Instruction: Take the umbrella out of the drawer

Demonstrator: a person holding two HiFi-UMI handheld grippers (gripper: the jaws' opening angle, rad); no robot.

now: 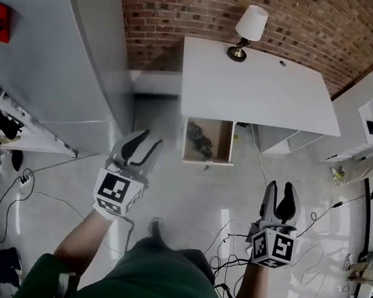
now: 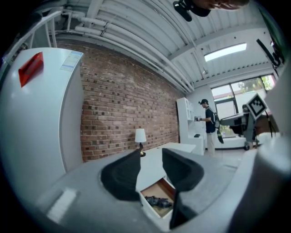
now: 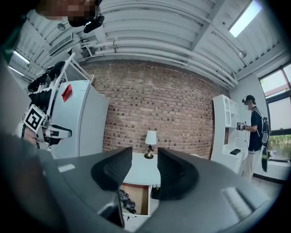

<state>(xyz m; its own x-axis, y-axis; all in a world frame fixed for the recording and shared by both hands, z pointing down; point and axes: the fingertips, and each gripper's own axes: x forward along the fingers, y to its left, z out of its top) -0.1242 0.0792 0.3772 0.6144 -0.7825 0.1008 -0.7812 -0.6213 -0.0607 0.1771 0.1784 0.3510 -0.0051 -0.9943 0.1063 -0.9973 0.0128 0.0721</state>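
Black and bunched, the umbrella (image 1: pixel 200 140) lies inside the open drawer (image 1: pixel 205 160), which is pulled out from under the white tabletop (image 1: pixel 264 87). Its long axis runs roughly along the drawer's depth, slanted a little. Both grippers are short of it, over the floor. The left gripper (image 1: pixel 148 141) sits near the drawer's front left corner, jaws apart with nothing between them. The right gripper (image 1: pixel 281 187) is farther off to the right and lower in the head view — its jaws also stand apart and empty. The umbrella lies ahead of and below both. The left is nearer, so by my judgement it has the shorter reach in.
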